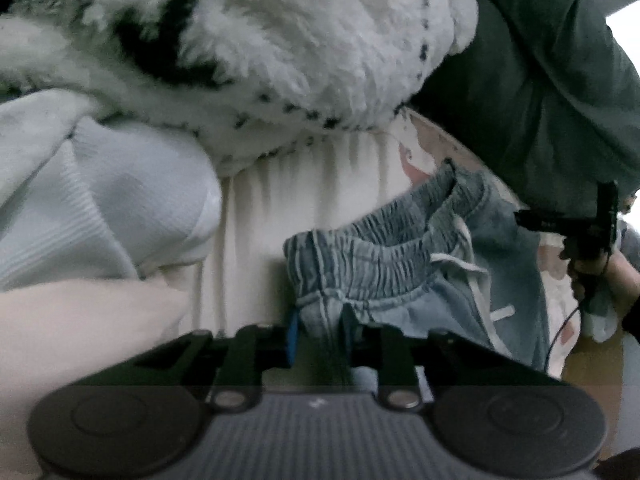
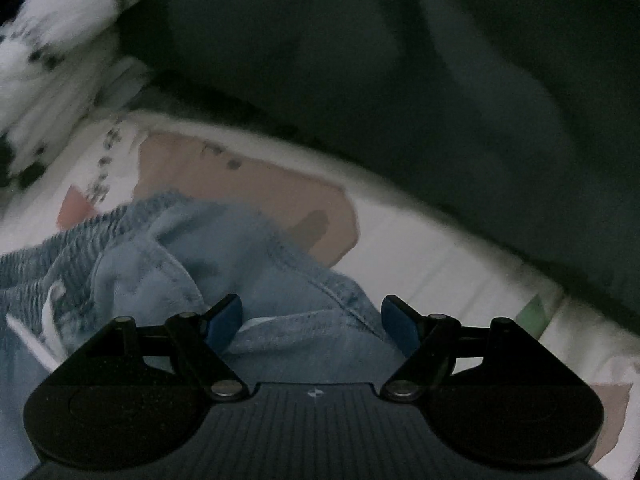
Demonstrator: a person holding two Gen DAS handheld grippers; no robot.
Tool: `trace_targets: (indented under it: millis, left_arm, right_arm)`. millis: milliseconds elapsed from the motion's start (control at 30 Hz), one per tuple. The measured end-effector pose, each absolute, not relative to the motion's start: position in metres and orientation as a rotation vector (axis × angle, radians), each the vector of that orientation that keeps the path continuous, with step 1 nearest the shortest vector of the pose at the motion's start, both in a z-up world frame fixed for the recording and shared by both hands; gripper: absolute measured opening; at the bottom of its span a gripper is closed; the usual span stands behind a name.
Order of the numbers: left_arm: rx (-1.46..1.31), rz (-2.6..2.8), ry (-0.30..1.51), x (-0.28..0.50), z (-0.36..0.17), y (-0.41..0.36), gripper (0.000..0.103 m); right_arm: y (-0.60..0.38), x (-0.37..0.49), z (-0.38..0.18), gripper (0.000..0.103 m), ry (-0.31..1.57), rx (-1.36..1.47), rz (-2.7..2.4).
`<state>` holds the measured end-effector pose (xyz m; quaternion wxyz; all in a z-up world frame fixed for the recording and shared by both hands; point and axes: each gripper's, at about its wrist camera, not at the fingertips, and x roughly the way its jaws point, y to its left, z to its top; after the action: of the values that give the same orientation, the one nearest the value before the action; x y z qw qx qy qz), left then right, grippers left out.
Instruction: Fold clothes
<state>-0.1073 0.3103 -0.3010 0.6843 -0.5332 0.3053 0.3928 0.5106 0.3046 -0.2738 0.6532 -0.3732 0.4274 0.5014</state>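
Pinching risk: my left gripper (image 1: 320,340) has only a thin edge of the denim shorts (image 1: 400,276) waistband; I judge a lift from here could let it slip, or stretch the elastic rather than raise the garment.
Pile risk: fluffy white-and-black garment (image 1: 248,52) sits just beyond the shorts, white ribbed top (image 1: 100,208) to the left, dark green garment (image 1: 540,80) far right. Dragging the shorts could, I think, snag or pull a neighbour along.
Right-side risk: my right gripper (image 2: 312,324) hangs over a bunched fold and seam of the shorts (image 2: 280,280). Closing here may catch two layers, so the fold would start crooked.
Drawstring risk: white drawstring (image 1: 460,264) lies loose across the waistband; it could get trapped in a fold.
Shorts location: crumpled on the cream bedding (image 1: 288,188), in front of the pile, waistband open toward the far side, between my two grippers.
Left gripper state: jaws nearly together, clamped on the near-left waistband edge; blue pad just visible beside the cloth.
Right gripper state: jaws spread wide, blue pads (image 2: 224,322) either side of the denim, nothing gripped. Whether the tips touch the cloth I cannot tell; the view is dim and blurred.
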Motion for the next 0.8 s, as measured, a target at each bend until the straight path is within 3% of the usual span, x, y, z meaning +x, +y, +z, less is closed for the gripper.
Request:
trace_targets:
  millis: [200, 500, 700, 800]
  left_arm:
    - [-1.181, 0.888, 0.743, -0.103, -0.307, 0.305, 0.021]
    - [-1.169, 0.874, 0.74, -0.102, -0.313, 0.303, 0.022]
    - [-1.175, 0.873, 0.738, -0.105, -0.317, 0.302, 0.023]
    - [-1.178, 0.872, 0.742, -0.105, -0.32, 0.303, 0.024]
  right_arm:
    - [0.305, 0.492, -0.273, 0.082, 0.978, -0.979, 1.202]
    - [0.332, 0.503, -0.231, 0.082, 0.9, -0.913, 1.267]
    - [0.374, 0.492, -0.237, 0.082, 0.871, -0.949, 1.349]
    - [0.392, 0.483, -0.251, 0.076, 0.863, -1.038, 1.4]
